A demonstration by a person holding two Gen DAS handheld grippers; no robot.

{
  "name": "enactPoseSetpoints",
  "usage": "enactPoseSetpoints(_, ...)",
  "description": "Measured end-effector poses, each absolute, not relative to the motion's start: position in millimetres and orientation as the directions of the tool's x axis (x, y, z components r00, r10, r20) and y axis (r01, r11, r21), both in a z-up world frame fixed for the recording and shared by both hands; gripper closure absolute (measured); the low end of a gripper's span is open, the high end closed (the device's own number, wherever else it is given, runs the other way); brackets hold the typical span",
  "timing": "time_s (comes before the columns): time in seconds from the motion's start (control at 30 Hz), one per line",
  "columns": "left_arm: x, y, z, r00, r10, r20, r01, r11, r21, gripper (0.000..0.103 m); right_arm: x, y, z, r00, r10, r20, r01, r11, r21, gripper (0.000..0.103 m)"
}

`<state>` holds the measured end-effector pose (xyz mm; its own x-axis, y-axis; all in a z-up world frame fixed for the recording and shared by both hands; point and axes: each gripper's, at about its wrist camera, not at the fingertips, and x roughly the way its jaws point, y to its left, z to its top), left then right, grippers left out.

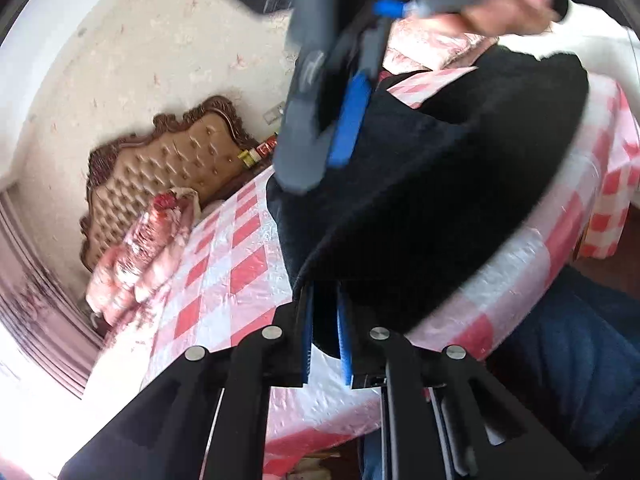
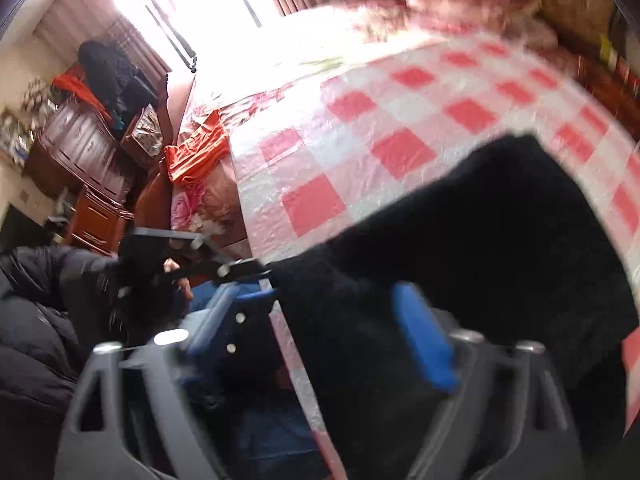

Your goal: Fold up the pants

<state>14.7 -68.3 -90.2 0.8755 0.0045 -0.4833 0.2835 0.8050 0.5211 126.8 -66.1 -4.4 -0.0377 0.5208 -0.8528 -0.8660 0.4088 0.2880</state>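
Note:
The black pants [image 1: 440, 184] hang stretched between my two grippers above the red-and-white checked cloth [image 1: 240, 264] on the bed. In the left wrist view my left gripper [image 1: 326, 320] is shut on the near edge of the pants, its blue pads clamping the fabric. The right gripper [image 1: 344, 120] shows across from it, blurred, blue pad against the pants' far edge. In the right wrist view the pants [image 2: 480, 240] fill the lower right, and my right gripper [image 2: 344, 312] is shut on them. The left gripper [image 2: 248, 276] shows at the pants' left edge.
A tufted brown headboard [image 1: 168, 168] and floral pillows [image 1: 148, 240] lie at the bed's head. A wooden dresser [image 2: 80, 152] and an orange cloth [image 2: 200, 152] stand beyond the bed's foot. The person's blue-jeaned legs [image 1: 568, 352] are beside the bed edge.

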Motion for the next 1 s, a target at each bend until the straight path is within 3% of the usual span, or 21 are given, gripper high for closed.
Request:
enactPoseSetpoints(0.03,17,-67,-88,0.878,0.003,-0.479,0.282,0.805,0.522,0.089,126,-63,-8,-0.039,0.504,-0.863,-0.869,0.410,0.278,0.022)
enactPoseSetpoints(0.07,19,-66,-85,0.878,-0.004,-0.478,0.286,0.806,0.518,0.089,127,-59,-13,-0.048,0.480,-0.876,-0.869,0.412,0.274,0.038)
enactPoseSetpoints(0.1,22,-65,-80,0.873,-0.021,-0.487,0.298,0.814,0.499,0.088,129,-56,-22,-0.073,0.451,-0.890,-0.862,0.421,0.284,0.066)
enactPoseSetpoints(0.17,25,-64,-78,0.865,-0.034,-0.501,0.307,0.825,0.475,0.087,139,-55,-33,-0.092,0.437,-0.895,-0.839,0.451,0.306,0.090)
enactPoseSetpoints(0.23,25,-64,-81,0.858,-0.043,-0.513,0.324,0.819,0.473,0.084,152,-63,-32,-0.124,0.495,-0.860,-0.805,0.456,0.379,0.093)
enactPoseSetpoints(0.3,16,-67,-87,0.856,-0.069,-0.512,0.355,0.799,0.486,0.066,161,-69,-29,-0.144,0.527,-0.837,-0.786,0.453,0.421,0.093)
enactPoseSetpoints(0.33,10,-69,-91,0.855,-0.084,-0.513,0.372,0.787,0.492,0.062,163,-69,-29,-0.149,0.525,-0.838,-0.784,0.453,0.424,0.093)
enactPoseSetpoints(0.47,1,-80,-100,0.875,-0.043,-0.482,0.347,0.749,0.564,0.062,166,-66,-27,-0.171,0.534,-0.828,-0.777,0.444,0.447,0.094)
enactPoseSetpoints(0.6,1,-84,-91,0.884,-0.058,-0.464,0.335,0.772,0.541,0.064,168,-69,-21,-0.192,0.551,-0.812,-0.766,0.433,0.475,0.094)
enactPoseSetpoints(0.7,10,-92,-87,0.902,0.012,-0.431,0.278,0.747,0.603,0.064,162,-68,-21,-0.215,0.535,-0.817,-0.783,0.406,0.472,0.094)
enactPoseSetpoints(0.87,19,-103,-106,0.883,0.121,-0.453,0.270,0.659,0.702,0.069,154,-69,-22,-0.235,0.527,-0.817,-0.793,0.382,0.475,0.097)
enactPoseSetpoints(0.93,19,-104,-112,0.868,0.130,-0.479,0.288,0.654,0.699,0.095,154,-71,-24,-0.215,0.503,-0.837,-0.800,0.401,0.447,0.097)
enactPoseSetpoints(1.0,14,-106,-118,0.866,0.126,-0.484,0.305,0.635,0.710,0.098,154,-73,-26,-0.188,0.485,-0.854,-0.803,0.424,0.418,0.097)
